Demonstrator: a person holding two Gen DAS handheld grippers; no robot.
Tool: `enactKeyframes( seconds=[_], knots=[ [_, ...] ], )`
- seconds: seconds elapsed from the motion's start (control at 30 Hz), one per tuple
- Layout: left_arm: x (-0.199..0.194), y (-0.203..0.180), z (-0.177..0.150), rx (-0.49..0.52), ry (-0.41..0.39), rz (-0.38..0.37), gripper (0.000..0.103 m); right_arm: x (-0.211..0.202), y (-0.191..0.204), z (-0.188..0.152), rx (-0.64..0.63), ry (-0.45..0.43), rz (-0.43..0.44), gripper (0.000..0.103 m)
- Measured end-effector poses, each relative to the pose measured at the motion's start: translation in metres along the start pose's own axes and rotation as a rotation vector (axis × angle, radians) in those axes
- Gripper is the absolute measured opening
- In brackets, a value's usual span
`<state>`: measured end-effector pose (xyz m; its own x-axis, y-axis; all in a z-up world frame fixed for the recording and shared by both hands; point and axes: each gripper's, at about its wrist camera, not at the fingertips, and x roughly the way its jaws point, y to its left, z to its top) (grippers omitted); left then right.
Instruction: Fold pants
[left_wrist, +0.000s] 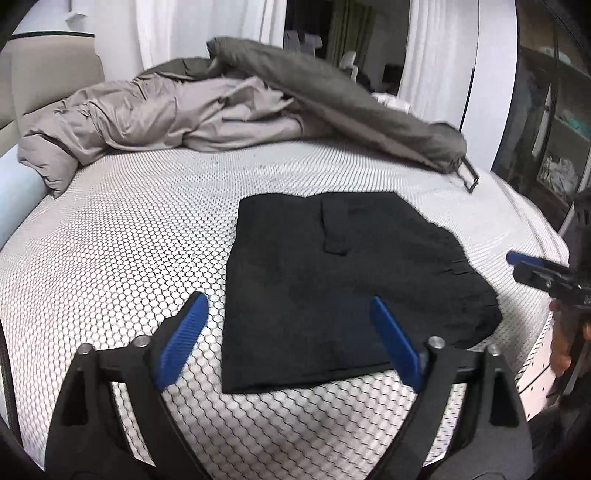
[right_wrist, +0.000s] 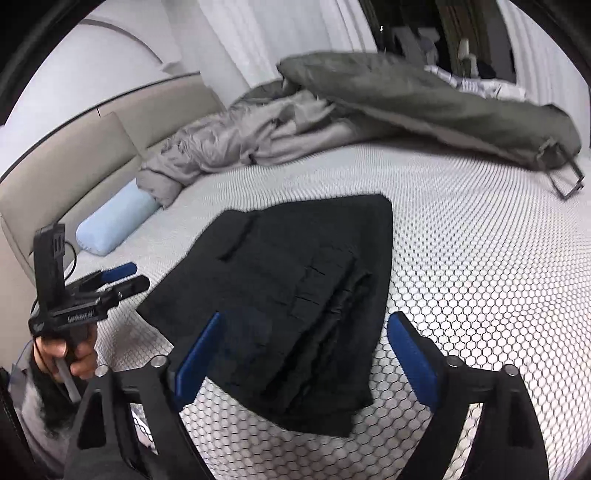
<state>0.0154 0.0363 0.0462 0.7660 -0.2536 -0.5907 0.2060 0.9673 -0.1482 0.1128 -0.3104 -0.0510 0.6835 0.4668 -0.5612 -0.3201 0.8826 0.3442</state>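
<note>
The black pants lie folded into a flat rectangle on the honeycomb-patterned mattress. My left gripper hovers over their near left corner, open, with nothing between its blue pads. The right gripper shows at the right edge of this view, beside the pants. In the right wrist view the folded pants lie just ahead, with the waistband layers stacked at the near right. My right gripper is open above the pants' near end, holding nothing. The left gripper is at the left there, held in a hand.
A crumpled grey duvet is piled at the far side of the mattress, with a dark strap loop at its right end. A light blue bolster lies against the beige headboard. White curtains hang behind.
</note>
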Motion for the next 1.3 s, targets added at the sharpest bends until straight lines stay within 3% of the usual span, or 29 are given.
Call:
enactKeyframes(
  seconds=[0.03,0.23,0.5,0.6,0.77,1.0,1.3],
  knots=[
    [-0.012,-0.005,-0.004,-0.005,-0.025,-0.004,0.102,-0.007,0.005,-0.003,0.008,-0.025,0.019,0.103],
    [-0.065,-0.021,-0.034,-0.021,-0.150,0.068,0.102,-0.037,0.037,-0.020,-0.070,-0.144,0.024,0.103],
    [-0.081,-0.022,-0.051,-0.036,-0.194,0.106,0.102,-0.049,0.048,-0.038,-0.120,-0.205,0.000,0.103],
    [-0.080,-0.020,-0.053,-0.040,-0.197,0.092,0.102,-0.053,0.047,-0.044,-0.124,-0.217,-0.018,0.103],
    [-0.067,-0.019,-0.049,-0.023,-0.186,0.069,0.102,-0.059,0.046,-0.045,-0.097,-0.245,0.025,0.103],
    [-0.058,-0.027,-0.049,0.038,-0.177,0.082,0.102,-0.059,0.049,-0.044,-0.099,-0.244,0.022,0.103],
    [-0.056,-0.020,-0.047,0.038,-0.178,0.083,0.102,-0.058,0.055,-0.045,-0.116,-0.246,0.017,0.103]
  ],
)
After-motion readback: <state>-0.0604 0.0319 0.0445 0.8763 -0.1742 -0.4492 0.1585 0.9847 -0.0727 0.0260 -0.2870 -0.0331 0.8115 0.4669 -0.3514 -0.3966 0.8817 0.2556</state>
